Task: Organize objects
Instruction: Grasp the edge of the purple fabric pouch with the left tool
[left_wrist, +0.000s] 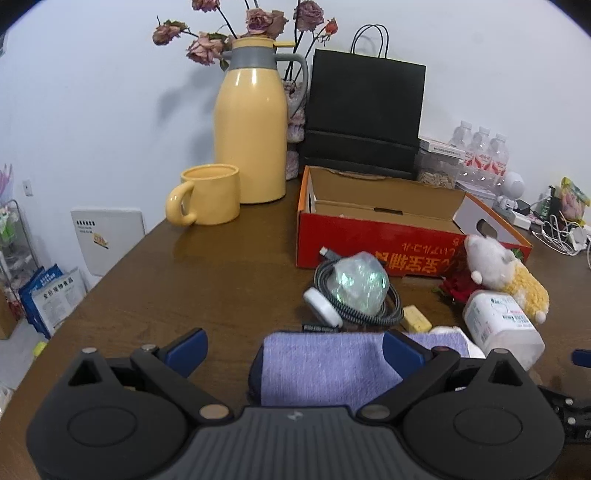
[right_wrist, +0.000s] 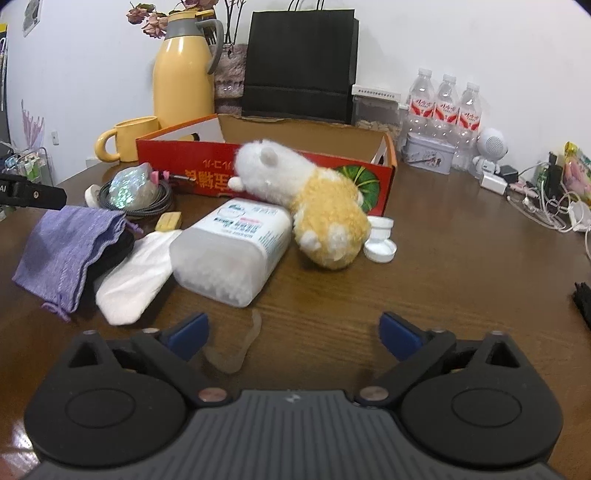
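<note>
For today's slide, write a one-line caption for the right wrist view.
Open right gripper hovers over a wooden table before a cotton swab box, plush toy and red cardboard box.

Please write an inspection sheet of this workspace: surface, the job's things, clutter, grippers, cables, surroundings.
Surface: brown wooden table, glossy.
Job's things: red cardboard box open, nothing visible inside; plush toy leaning on its front; white plastic jar on its side; purple cloth pouch; white cloth; shiny wrapped lump.
Clutter: yellow mug, yellow jug, black paper bag, three water bottles, small tin.
Grippers: left gripper open, pouch between its fingers; right gripper open over bare table.
Cables: coiled dark cable under the lump; loose white wires at the right edge.
Surroundings: white wall; dried roses.
</note>
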